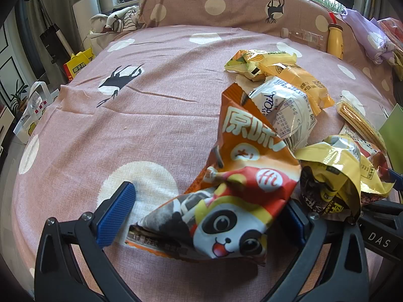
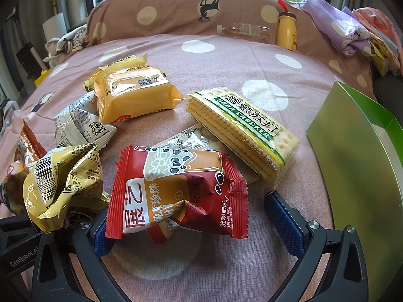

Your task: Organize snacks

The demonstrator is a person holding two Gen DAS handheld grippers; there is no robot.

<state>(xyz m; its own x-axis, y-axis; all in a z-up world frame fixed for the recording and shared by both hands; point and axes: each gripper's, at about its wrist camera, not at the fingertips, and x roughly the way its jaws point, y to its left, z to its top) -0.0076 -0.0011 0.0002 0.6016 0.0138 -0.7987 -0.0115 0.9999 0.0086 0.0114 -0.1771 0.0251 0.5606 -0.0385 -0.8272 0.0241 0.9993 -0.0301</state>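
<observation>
You are holding both grippers low over the pink dotted bedsheet [image 1: 156, 115], among a loose heap of snacks. Your left gripper [image 1: 206, 211] is standing with its fingers apart, the orange panda packet [image 1: 234, 201] lying between them; the left blue pad [image 1: 117, 214] is sitting clear of it, and the right pad is hiding behind the wrapper, so contact there cannot be told. Your right gripper [image 2: 199, 216] is likewise spread wide around the red bubble-tea packet [image 2: 176, 191], whose right edge is lying apart from the right pad [image 2: 284, 224]. A crumpled yellow packet [image 2: 63, 183] is resting just left of it. Beyond are lying the soda cracker pack [image 2: 241, 130], an orange-yellow cake packet [image 2: 136, 95] and a white packet [image 2: 80, 123]. A green box [image 2: 352, 166] is standing at your right.
</observation>
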